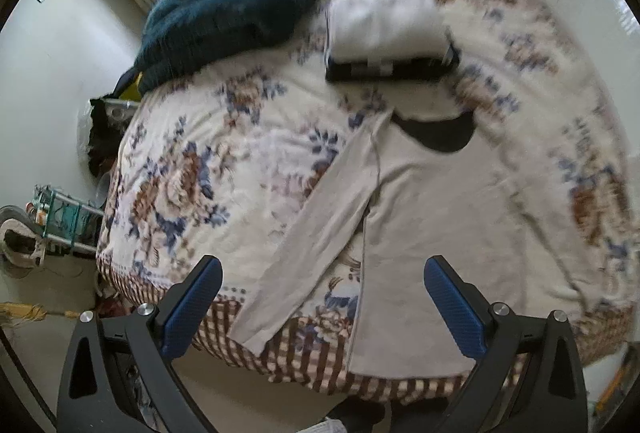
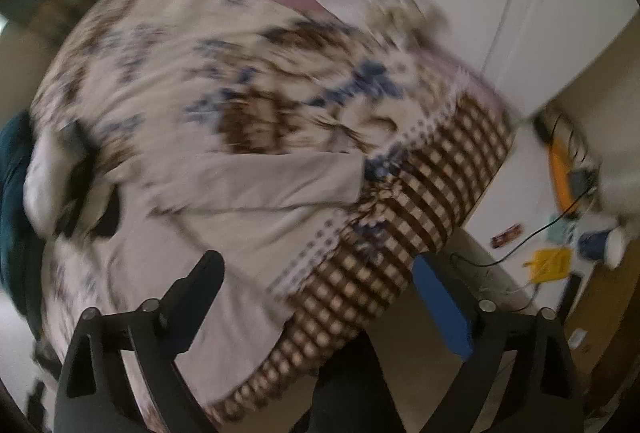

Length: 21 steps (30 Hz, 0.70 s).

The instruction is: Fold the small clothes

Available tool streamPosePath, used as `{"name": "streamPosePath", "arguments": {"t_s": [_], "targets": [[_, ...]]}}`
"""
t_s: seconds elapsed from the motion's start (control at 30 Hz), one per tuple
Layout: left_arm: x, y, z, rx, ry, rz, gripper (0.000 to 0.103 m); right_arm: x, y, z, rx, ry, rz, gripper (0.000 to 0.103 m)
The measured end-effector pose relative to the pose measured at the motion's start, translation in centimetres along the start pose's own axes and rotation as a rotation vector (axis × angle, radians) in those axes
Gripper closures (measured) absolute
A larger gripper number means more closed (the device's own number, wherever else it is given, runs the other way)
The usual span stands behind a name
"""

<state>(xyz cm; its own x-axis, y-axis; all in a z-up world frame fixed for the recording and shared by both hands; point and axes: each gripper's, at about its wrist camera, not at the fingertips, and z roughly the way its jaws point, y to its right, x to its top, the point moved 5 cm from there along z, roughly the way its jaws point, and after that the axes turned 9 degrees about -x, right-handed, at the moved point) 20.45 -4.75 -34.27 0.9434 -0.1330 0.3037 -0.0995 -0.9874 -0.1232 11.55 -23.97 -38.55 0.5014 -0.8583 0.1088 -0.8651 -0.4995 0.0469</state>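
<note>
A pale grey long-sleeved shirt [image 1: 432, 217] with a dark collar lies flat on the floral bedspread [image 1: 200, 161], its hem at the bed's near edge and one sleeve [image 1: 312, 233] stretched out to the left. My left gripper [image 1: 324, 273] is open and empty, hovering above the hem. In the right wrist view, which is blurred, the shirt [image 2: 192, 233] shows with its other sleeve [image 2: 272, 181] pointing right. My right gripper [image 2: 316, 273] is open and empty above the shirt's lower edge.
A stack of folded clothes [image 1: 388, 29] sits beyond the shirt's collar. A teal plush blanket [image 1: 236, 5] lies at the far left of the bed. The bedspread's checked border [image 2: 400, 233] hangs over the bed edge. Cables and small items [image 2: 560, 245] lie on the floor at right.
</note>
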Motion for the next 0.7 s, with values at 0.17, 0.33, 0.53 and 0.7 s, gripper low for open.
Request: {"name": "streamPosePath", "arguments": {"t_s": [0.17,0.33,0.53,0.7], "targets": [[-1.1,1.9,9.4,0.001,-0.134,-0.060,0.000,3.5,2.0,12.5,-0.019,-0.106,0.119,0.015],[-1.6,3.0,16.9,0.051,-0.196,-0.059,0.000,4.2,2.1,21.3,-0.089,-0.208,0.166,0.015],[-2.1,1.9,22.2,0.071,-0.240,-0.083,0.000,4.2,-0.9,24.7,-0.052,-0.132,0.185,0.075],[-2.4,0.1,22.8,0.078,-0.237,-0.109,0.000,3.1,-8.3,20.0,-0.116,0.074,-0.063,0.099]]}}
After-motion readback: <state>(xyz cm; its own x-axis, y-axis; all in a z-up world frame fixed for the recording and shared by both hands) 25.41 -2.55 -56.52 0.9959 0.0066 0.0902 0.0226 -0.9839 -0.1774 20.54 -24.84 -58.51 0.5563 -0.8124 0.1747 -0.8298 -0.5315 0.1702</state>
